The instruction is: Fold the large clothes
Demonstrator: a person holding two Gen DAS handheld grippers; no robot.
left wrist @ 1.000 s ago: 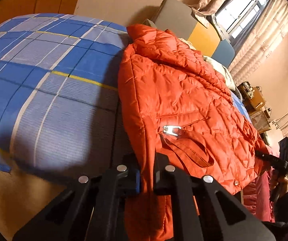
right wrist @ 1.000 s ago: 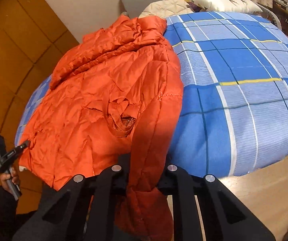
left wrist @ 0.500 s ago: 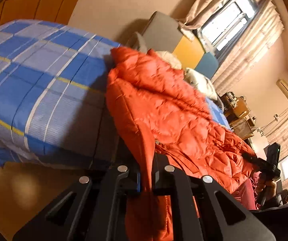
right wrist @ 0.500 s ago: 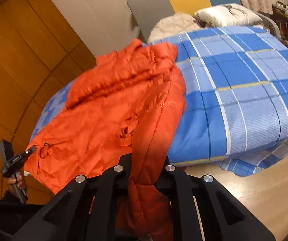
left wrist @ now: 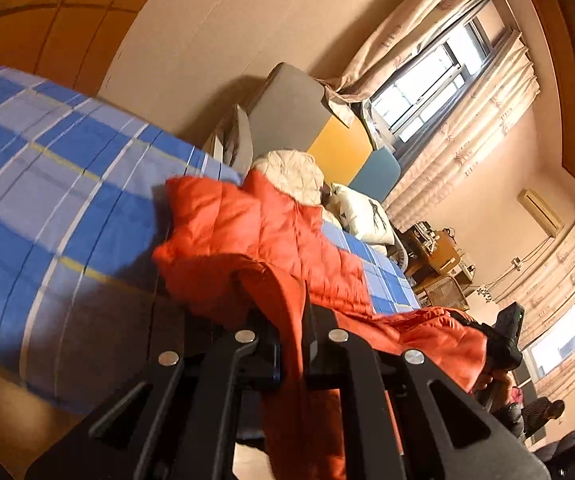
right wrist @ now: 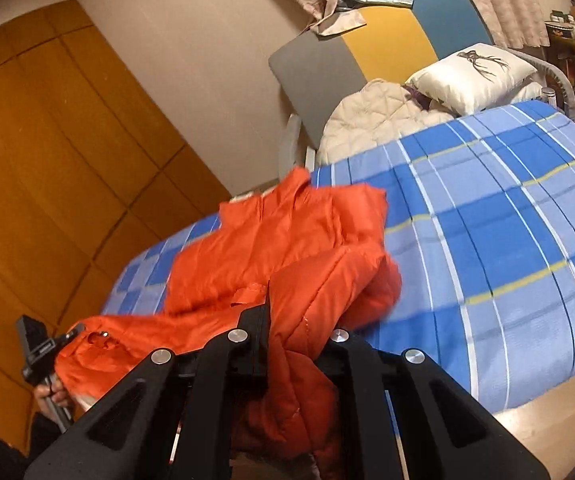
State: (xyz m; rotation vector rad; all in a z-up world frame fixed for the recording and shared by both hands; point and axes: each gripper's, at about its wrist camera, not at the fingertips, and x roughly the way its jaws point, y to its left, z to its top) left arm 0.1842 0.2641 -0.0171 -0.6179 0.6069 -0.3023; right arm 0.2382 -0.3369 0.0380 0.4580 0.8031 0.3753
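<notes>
The left gripper [left wrist: 292, 344] is closed on the orange jacket [left wrist: 271, 232] at lower centre. The right gripper [right wrist: 293, 340] also pinches its hem, above the blue plaid bed [right wrist: 507, 220].

Bright orange quilted jacket [left wrist: 287, 240], stitched in squarish panels. Beneath it a bedspread [right wrist: 487, 240] checked in deep blue and pale lavender-blue, crossed by thin white and yellow lines. Headboard [right wrist: 387, 36] at 12 o'clock in three blocks: grey, mustard yellow, teal. White pillow [right wrist: 471, 76] at 1 o'clock printed with a dark, possibly antlered figure. Cream quilted bedding [right wrist: 375, 120] beside it. Beige patterned curtains [left wrist: 479, 128]. Amber-brown wood panelling [right wrist: 47, 160] at 9 o'clock. Black grippers, silver bolts: left gripper [left wrist: 291, 356], right gripper [right wrist: 293, 344].
</notes>
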